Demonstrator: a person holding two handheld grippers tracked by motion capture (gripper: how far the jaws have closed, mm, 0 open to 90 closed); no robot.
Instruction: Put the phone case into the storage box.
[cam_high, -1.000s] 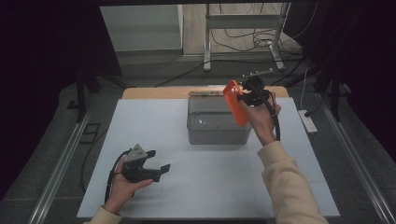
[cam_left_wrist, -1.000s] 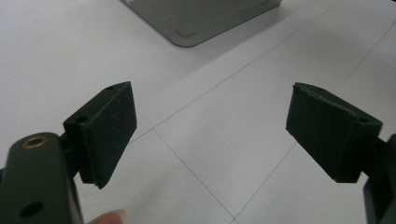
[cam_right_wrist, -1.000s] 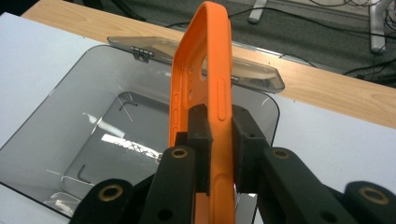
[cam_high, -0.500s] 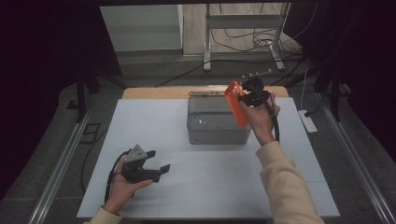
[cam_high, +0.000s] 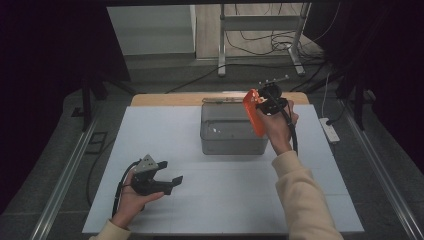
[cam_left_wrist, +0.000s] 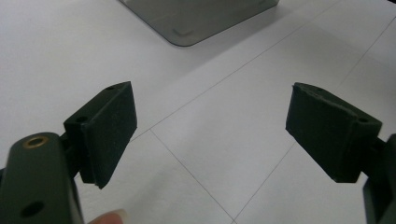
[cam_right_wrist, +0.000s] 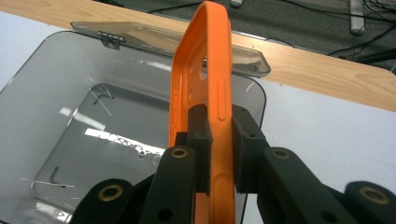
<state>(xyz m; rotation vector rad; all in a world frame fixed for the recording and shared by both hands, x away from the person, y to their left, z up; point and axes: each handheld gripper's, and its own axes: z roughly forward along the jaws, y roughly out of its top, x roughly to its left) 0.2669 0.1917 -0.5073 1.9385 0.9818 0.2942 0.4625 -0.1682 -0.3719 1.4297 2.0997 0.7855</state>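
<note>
Table: white sheet, dark room beyond.
Orange phone case: clamped edge-on in right gripper jaws, long axis running away from them.
Grey bin: open, directly below-left of those jaws.
Left gripper: jaws wide apart, empty, well apart from bin.

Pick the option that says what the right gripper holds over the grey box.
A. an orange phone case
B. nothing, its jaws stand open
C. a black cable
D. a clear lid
A: in the right gripper view the right gripper has its jaws pressed on both sides of the orange phone case, held edge-up above the open grey box.
</note>
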